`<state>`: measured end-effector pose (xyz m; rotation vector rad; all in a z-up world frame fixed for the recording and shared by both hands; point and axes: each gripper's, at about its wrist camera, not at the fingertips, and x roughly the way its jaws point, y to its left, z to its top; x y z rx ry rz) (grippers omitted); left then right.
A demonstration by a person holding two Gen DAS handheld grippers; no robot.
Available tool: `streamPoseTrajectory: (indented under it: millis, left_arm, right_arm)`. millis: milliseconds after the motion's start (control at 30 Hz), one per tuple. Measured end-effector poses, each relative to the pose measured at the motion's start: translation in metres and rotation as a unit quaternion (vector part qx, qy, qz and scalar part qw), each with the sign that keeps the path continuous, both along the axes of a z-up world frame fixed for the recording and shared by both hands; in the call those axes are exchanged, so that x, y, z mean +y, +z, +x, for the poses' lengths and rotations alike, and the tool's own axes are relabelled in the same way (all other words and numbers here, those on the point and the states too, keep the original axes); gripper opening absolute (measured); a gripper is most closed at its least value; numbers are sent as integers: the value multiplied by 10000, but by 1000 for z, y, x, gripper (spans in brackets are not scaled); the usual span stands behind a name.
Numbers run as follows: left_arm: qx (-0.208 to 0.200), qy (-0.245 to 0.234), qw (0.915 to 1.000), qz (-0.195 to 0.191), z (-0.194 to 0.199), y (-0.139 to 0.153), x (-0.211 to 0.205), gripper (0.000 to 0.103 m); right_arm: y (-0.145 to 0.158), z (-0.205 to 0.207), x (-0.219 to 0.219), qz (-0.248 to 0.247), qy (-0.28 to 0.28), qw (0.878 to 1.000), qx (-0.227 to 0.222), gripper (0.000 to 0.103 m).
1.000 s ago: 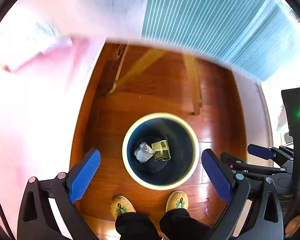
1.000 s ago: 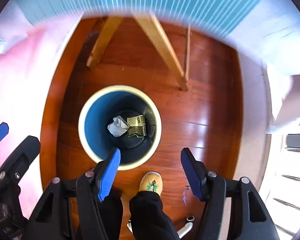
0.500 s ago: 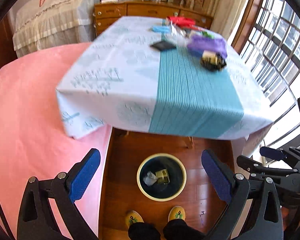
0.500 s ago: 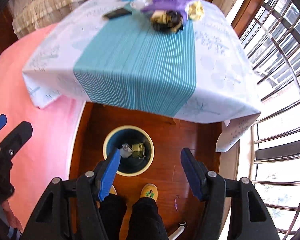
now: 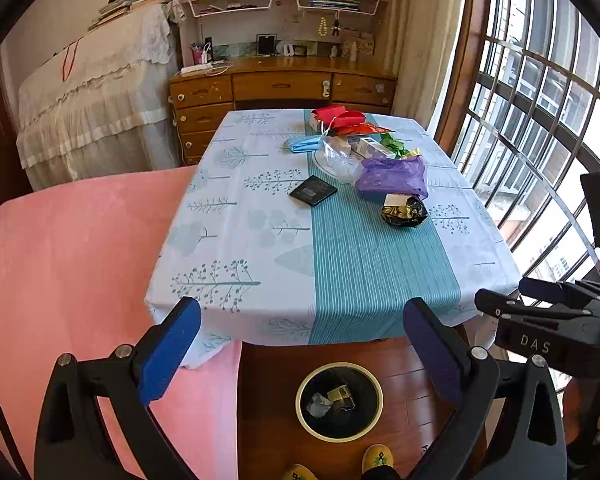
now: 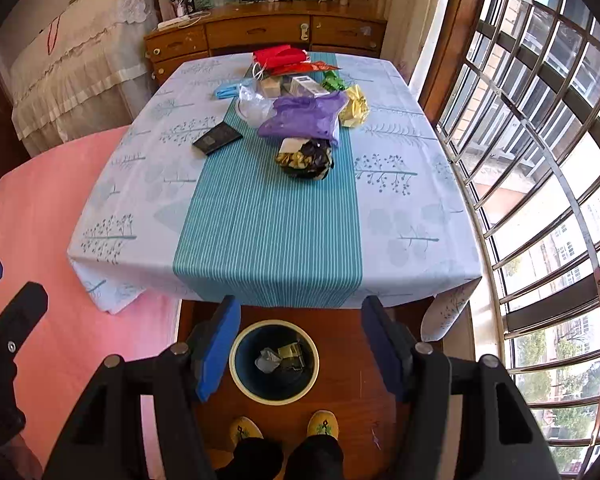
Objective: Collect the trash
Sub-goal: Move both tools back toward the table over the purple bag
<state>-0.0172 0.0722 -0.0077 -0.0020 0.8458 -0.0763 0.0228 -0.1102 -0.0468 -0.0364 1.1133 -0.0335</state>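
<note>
A round bin [image 5: 339, 434] [image 6: 244, 381] with a cream rim stands on the wooden floor below the table's near edge; a crumpled white tissue [image 6: 267, 360] and a small box lie in it. On the table's far half lie a black-and-gold wrapper [image 5: 404, 211] [image 6: 306, 159], a purple bag [image 5: 392, 176] [image 6: 304, 118], a black card [image 5: 313, 191] [image 6: 217, 138], a yellow wrapper [image 6: 354, 110] and more litter. My left gripper [image 5: 302, 352] and right gripper [image 6: 296, 342] are open and empty, held above the bin, short of the table.
The table [image 5: 236, 248] [image 6: 412, 208] has a white and teal cloth. A pink bed [image 5: 60, 260] lies to the left, barred windows [image 6: 540, 160] to the right, a wooden dresser [image 5: 280, 88] behind. My feet in yellow slippers [image 6: 324, 424] stand by the bin.
Both grippers have risen and tilted up from looking straight down into the bin to facing the tabletop. Both stayed open and empty.
</note>
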Motion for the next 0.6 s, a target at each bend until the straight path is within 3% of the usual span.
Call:
streamPoseTrajectory:
  millis: [267, 600]
  left_arm:
    - [-186, -323, 9991, 184, 38, 13, -8, 100]
    - [134, -140, 9997, 171, 113, -19, -23, 100]
  right_arm:
    - [22, 34, -14, 12, -399, 9984, -402, 63]
    - [5, 101, -40, 142, -195, 9990, -379, 63]
